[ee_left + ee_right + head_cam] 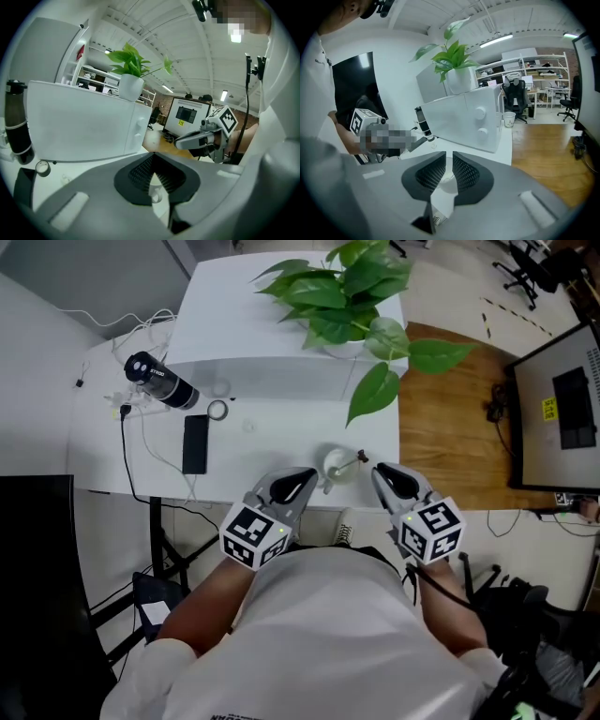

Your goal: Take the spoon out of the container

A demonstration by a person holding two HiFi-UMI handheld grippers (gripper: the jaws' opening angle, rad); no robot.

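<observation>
A small clear container (pixel 337 466) stands near the front edge of the white table (pixel 272 442). A spoon (pixel 354 461) leans in it, its handle pointing up and to the right. My left gripper (pixel 312 476) lies just left of the container. In the left gripper view its fingertips (pixel 152 158) meet, and a white ring-shaped bit shows low in the gap. My right gripper (pixel 377 471) sits just right of the spoon's handle end. Its jaws (pixel 449 157) stand a narrow slit apart, with the container (pixel 448 180) seen through it and nothing pressed between the pads.
A white box (pixel 272 371) with a potted plant (pixel 342 287) on top fills the back of the table. On the left lie a black phone (pixel 195 443), a black cylinder (pixel 161 382), a tape ring (pixel 217 410) and cables. Wooden floor and a monitor (pixel 562 413) are on the right.
</observation>
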